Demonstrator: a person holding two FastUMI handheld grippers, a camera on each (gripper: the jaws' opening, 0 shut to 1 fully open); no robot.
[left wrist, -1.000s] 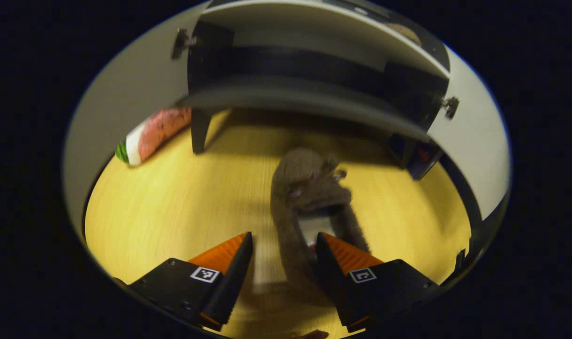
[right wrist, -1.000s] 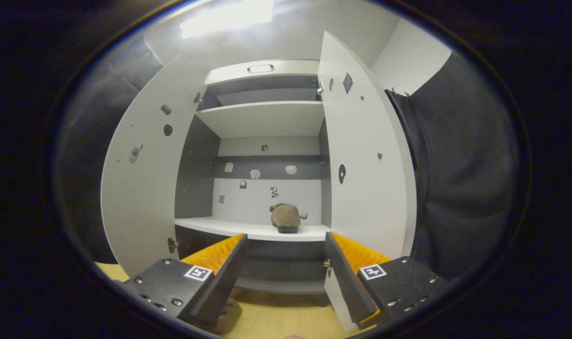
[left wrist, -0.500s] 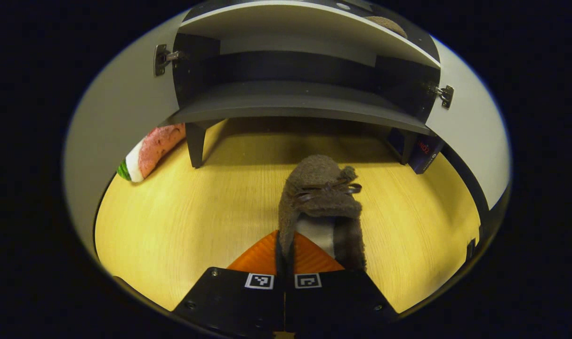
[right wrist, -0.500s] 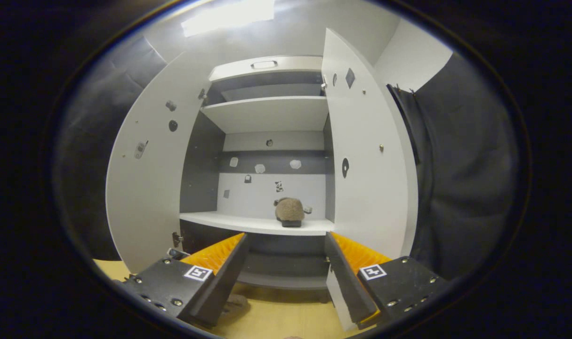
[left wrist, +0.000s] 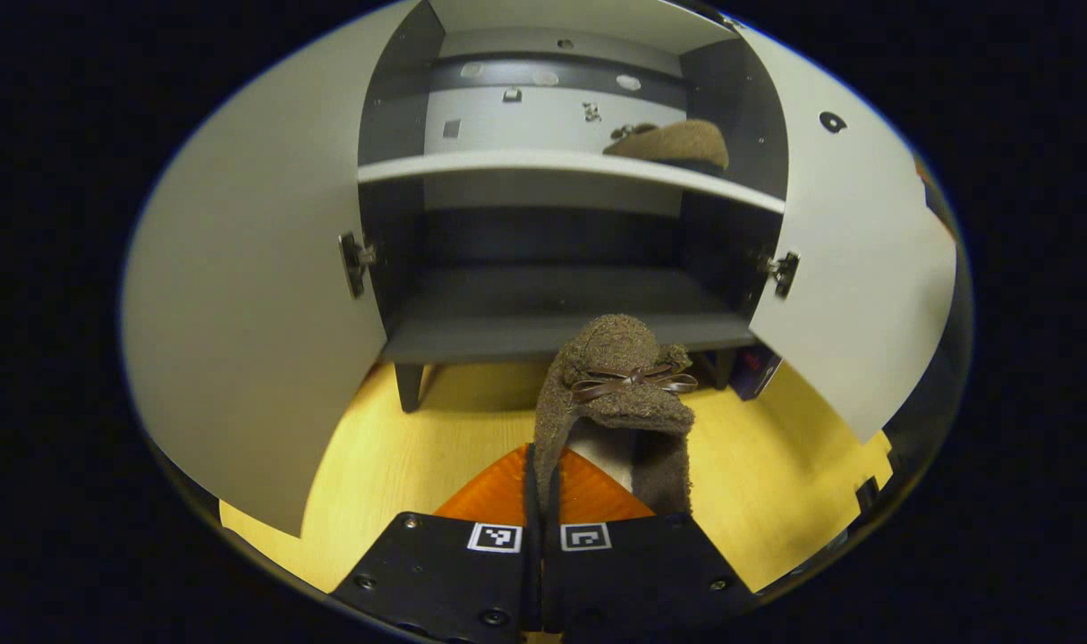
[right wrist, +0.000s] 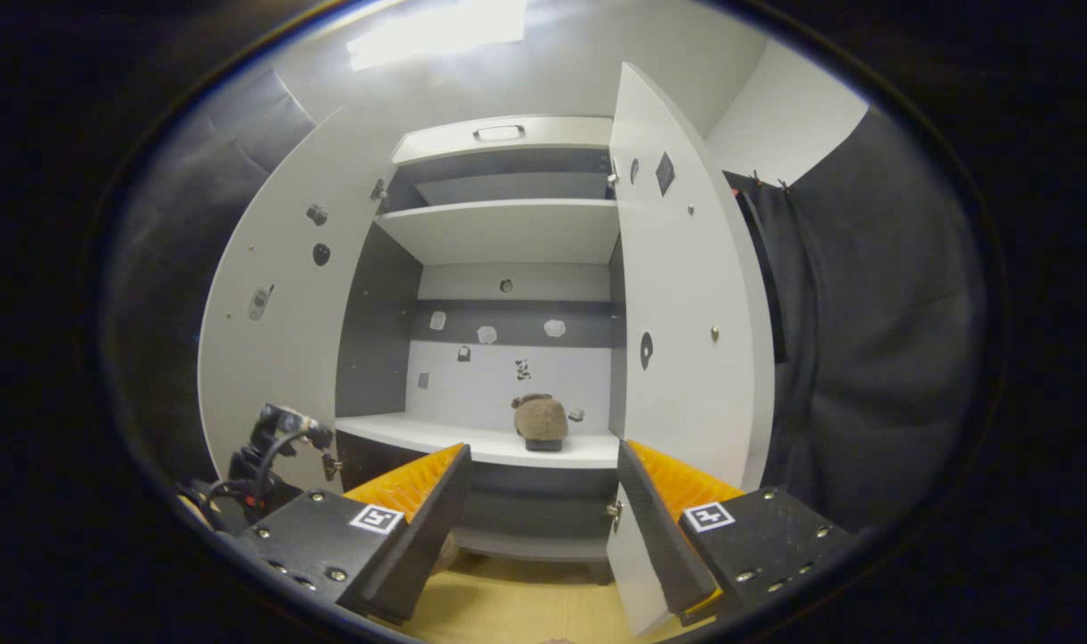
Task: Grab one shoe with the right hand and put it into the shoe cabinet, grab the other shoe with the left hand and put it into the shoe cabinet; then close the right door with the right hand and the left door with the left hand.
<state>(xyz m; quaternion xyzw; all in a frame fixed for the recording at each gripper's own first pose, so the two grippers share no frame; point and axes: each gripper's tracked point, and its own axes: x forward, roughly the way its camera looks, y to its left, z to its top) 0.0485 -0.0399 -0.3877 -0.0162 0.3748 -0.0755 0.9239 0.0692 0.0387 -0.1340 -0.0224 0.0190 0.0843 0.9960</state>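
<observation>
Shoes are the job here, and one fuzzy brown slipper with a thin bow (left wrist: 619, 385) is pinched at its heel edge by the left claw (left wrist: 540, 487), whose two fingers are pressed together on the soft side wall. The slipper sticks out toward 12 o'clock, lifted off the yellow wooden floor (left wrist: 400, 465) and pointing at the tall white and grey shoe cabinet (left wrist: 543, 313). The other fuzzy brown slipper (left wrist: 677, 143) sits on the white middle shelf (left wrist: 507, 164), up at 1 o'clock in the left gripper view, and at the middle in the right gripper view (right wrist: 539, 419). The right claw (right wrist: 543, 501) is spread wide and holds nothing. Both white cabinet doors are swung open, the left door (left wrist: 248, 295) at 9 o'clock and the right door (left wrist: 852, 268) at 3 o'clock. The slipper looks light and floppy, so I think it will bend and droop from a grip on one thin edge. It does not look slippery or easy to break. A hold on the heel rim seems fine for a short carry, but it could swing, so a slow move to the shelf would be safest.
</observation>
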